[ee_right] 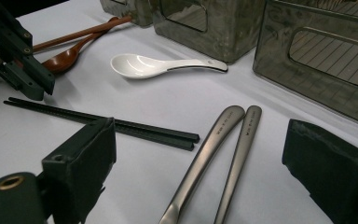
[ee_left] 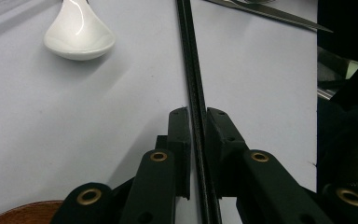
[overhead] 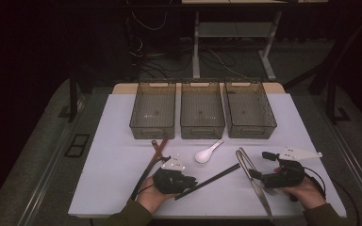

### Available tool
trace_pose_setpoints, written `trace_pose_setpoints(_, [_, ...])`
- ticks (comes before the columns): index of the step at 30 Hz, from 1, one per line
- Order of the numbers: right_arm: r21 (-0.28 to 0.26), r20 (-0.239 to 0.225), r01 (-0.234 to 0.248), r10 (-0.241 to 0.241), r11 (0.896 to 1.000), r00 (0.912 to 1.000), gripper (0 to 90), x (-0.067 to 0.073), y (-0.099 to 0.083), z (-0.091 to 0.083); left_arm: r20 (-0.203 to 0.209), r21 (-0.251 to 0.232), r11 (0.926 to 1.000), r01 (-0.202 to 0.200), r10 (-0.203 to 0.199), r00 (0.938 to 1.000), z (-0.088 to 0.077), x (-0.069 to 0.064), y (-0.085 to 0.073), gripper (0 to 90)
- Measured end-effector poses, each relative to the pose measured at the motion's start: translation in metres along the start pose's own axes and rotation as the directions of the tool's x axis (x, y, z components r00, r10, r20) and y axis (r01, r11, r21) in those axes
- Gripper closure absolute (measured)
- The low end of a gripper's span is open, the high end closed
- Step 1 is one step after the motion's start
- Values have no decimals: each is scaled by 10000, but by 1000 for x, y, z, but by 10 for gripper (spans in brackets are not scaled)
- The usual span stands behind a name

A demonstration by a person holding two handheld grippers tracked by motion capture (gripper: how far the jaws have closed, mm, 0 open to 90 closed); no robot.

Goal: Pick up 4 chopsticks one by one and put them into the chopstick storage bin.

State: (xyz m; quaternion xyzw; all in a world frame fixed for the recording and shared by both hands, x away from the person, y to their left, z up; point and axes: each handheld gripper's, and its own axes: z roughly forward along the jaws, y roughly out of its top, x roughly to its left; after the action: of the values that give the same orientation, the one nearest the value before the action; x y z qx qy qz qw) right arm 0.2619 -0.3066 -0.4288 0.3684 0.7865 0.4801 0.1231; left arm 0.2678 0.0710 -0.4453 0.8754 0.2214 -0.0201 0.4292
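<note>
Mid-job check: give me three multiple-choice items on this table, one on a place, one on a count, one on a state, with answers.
1. The white spoon lies:
A. inside a bin
B. on the table in front of the bins
C. on the floor

2. How many bins stand in the row?
A. two
B. three
C. five

3. The left gripper is:
A. closed on the black chopsticks
B. wide open over the spoon
C. holding a fork

Answers: 1 B, it rests on the white surface. 2 B, three side by side. 3 A, pads flank the sticks.
</note>
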Motion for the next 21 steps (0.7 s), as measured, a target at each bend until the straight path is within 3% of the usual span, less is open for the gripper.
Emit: trace_pose_setpoints(21, [6,8,10,-10,10000,10000,97,0,0,0,53,299,9995,-25,24,10000,8,-2,-1,797])
